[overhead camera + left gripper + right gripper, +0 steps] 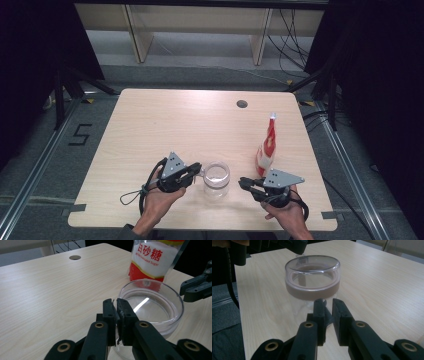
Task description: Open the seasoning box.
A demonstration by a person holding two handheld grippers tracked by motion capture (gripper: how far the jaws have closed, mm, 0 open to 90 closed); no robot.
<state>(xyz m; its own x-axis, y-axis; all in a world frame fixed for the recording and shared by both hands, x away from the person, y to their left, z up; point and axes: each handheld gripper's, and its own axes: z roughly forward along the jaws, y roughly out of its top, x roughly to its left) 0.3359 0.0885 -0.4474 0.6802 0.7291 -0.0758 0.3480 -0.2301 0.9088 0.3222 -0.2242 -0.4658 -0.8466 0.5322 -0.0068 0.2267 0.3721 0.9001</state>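
Jar [217, 178] (round, clear glass), pale woodgrain table [165, 120]

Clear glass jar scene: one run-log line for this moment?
left tongs: shut, at clear glass jar rim | right tongs: shut, beside jar | red-and-white sugar bag: upright behind

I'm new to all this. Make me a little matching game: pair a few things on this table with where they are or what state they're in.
Things:
1. glass jar
2. sugar bag
3. left hand-held gripper
4. round hole

Descriptions:
A. red and white, standing upright right of the jar
B. in the tabletop near the far edge
C. clear, with a lid, between the two hand-held grippers
D. black jaws pinched at the jar's rim

Pairs: 1-C, 2-A, 3-D, 4-B
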